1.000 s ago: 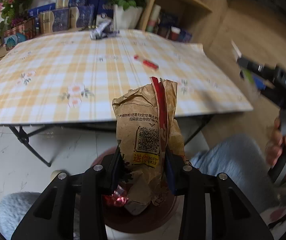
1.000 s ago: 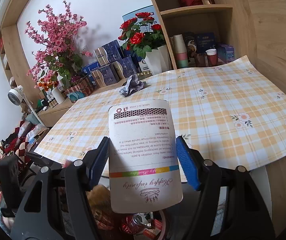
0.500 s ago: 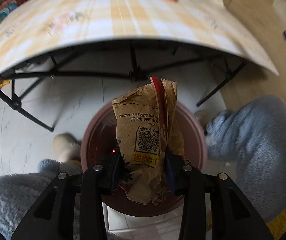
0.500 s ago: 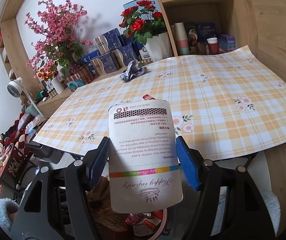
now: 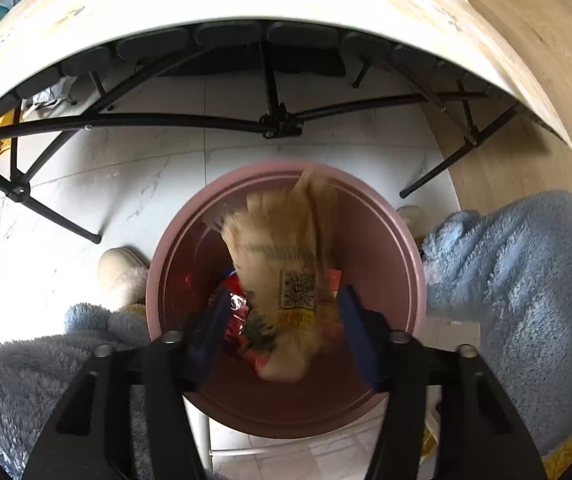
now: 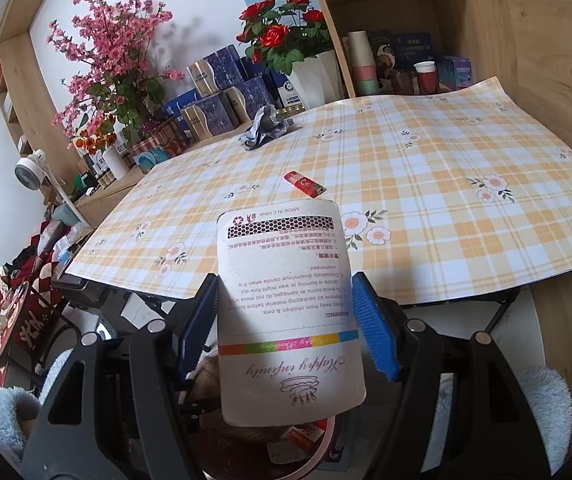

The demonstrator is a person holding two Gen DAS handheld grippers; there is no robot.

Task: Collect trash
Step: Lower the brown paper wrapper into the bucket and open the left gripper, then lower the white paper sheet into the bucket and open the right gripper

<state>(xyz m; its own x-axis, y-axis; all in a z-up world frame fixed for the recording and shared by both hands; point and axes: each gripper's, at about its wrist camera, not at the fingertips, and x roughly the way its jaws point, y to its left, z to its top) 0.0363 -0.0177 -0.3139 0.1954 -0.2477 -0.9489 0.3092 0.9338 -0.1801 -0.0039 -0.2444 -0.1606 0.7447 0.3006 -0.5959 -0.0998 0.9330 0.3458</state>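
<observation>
In the left wrist view my left gripper [image 5: 282,332] is open above the round pink trash bin [image 5: 398,236]. The crumpled brown paper bag [image 5: 286,264], blurred, is loose between the fingers and dropping into the bin onto red wrappers. In the right wrist view my right gripper [image 6: 286,320] is shut on a white printed card package [image 6: 286,304], held in front of the table edge. A small red wrapper [image 6: 305,184] and a crumpled grey wrapper [image 6: 262,130] lie on the checked tablecloth [image 6: 426,184].
The folding table's black legs [image 5: 274,116] stand behind the bin. The person's fluffy blue sleeves [image 5: 518,280] flank the bin. Vases of flowers [image 6: 282,40], gift boxes [image 6: 214,96] and shelves with cups [image 6: 366,64] line the table's far side.
The left gripper tilted down over the bin and opened, letting go of the brown paper bag, which now falls in. The right gripper holds its card package and has shifted slightly.
</observation>
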